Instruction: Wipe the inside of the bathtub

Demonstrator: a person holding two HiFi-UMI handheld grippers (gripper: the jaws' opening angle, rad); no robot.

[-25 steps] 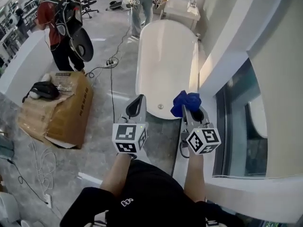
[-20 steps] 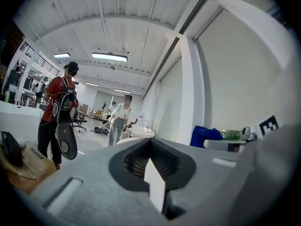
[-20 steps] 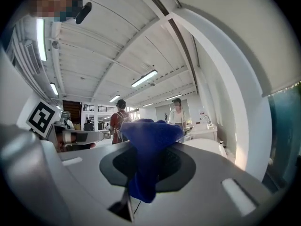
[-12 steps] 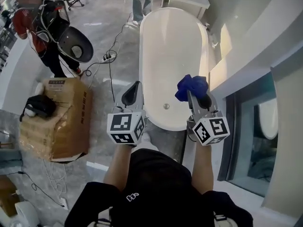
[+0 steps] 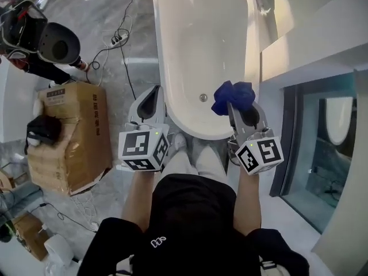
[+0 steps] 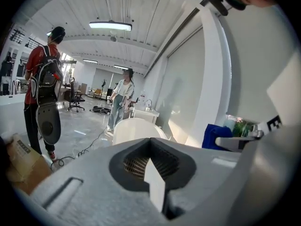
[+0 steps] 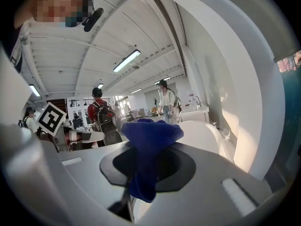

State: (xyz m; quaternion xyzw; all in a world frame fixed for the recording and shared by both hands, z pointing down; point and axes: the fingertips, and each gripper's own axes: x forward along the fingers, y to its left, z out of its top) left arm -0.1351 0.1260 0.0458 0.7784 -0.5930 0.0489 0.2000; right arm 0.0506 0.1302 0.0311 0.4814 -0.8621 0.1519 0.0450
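A white oval bathtub [image 5: 172,50] stands on the grey floor, its drain [image 5: 202,98] near the end closest to me. My right gripper [image 5: 238,109] is shut on a bunched blue cloth [image 5: 232,97] and hangs over the tub's near right rim. In the right gripper view the blue cloth [image 7: 149,147] fills the space between the jaws, with the bathtub [image 7: 202,133] beyond. My left gripper [image 5: 150,102] sits just outside the tub's near left rim, jaws shut on nothing. The left gripper view shows the bathtub [image 6: 134,128] ahead and the blue cloth [image 6: 217,135] at right.
A cardboard box [image 5: 69,137] with a black object on it stands left of me. Cables [image 5: 115,45] trail across the floor beside the tub. A person with a backpack [image 6: 42,84] stands at left, another person [image 6: 121,95] farther back. A white ledge and glass panel [image 5: 310,137] line the right.
I have stepped closer to the tub and look down more steeply. Both grippers now reach the tub's near end, the right one still holding the cloth.
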